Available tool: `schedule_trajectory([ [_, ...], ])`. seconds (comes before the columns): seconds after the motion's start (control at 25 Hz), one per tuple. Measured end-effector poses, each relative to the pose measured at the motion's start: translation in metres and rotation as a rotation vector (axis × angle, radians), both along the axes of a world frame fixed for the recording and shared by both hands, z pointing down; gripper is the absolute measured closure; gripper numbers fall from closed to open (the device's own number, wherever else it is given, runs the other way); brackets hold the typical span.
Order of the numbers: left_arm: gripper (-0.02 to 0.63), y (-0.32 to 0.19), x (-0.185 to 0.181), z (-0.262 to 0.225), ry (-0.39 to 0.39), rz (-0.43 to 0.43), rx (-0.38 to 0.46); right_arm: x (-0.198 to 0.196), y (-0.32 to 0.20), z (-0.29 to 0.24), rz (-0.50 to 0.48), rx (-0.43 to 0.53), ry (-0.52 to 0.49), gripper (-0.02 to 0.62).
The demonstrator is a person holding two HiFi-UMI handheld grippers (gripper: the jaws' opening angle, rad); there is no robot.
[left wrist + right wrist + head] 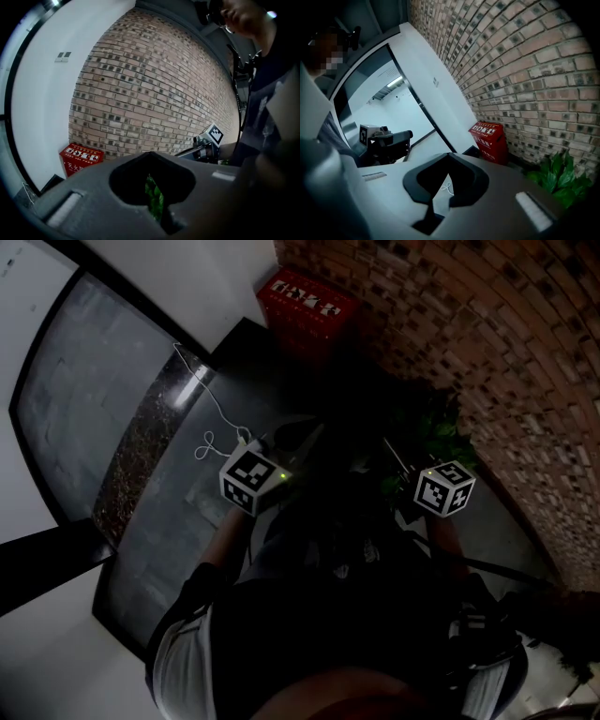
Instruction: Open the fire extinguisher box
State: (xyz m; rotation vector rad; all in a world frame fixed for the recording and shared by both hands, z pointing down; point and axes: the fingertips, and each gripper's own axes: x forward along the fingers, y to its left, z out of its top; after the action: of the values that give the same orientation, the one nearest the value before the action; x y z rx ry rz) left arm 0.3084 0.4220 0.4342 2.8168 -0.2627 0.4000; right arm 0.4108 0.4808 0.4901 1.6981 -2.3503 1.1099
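The red fire extinguisher box (307, 306) stands on the floor against the brick wall, far ahead of both grippers, with its lid down. It also shows as a red box (80, 158) low at the left in the left gripper view and as a red box (490, 140) at mid-right in the right gripper view. My left gripper (152, 187) is shut and holds nothing. My right gripper (447, 183) is shut and empty too. In the dim head view only their marker cubes stand out, the left gripper (251, 479) and the right gripper (445, 488), both held at waist height well short of the box.
A brick wall (487, 352) runs along the right. A green plant (560, 178) grows at its foot, near the box. A white cord (211, 418) lies on the dark floor. A glass panel with a dark frame (103, 381) borders the left.
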Motion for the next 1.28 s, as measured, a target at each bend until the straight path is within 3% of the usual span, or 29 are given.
schedule_trajectory([
  [0.28, 0.606, -0.048, 0.016, -0.006, -0.04, -0.064, 0.019, 0.011, -0.059, -0.004, -0.09, 0.04, 0.004, 0.594],
  [0.56, 0.606, -0.072, 0.052, -0.004, -0.075, -0.066, 0.03, 0.049, -0.085, 0.007, -0.082, 0.027, -0.004, 0.594],
  [0.84, 0.606, -0.095, 0.074, -0.003, -0.117, -0.124, 0.01, 0.075, -0.112, 0.009, -0.129, 0.042, 0.011, 0.594],
  [1.28, 0.606, -0.104, 0.108, -0.006, -0.154, -0.079, 0.051, 0.101, -0.135, 0.009, -0.11, 0.091, 0.048, 0.594],
])
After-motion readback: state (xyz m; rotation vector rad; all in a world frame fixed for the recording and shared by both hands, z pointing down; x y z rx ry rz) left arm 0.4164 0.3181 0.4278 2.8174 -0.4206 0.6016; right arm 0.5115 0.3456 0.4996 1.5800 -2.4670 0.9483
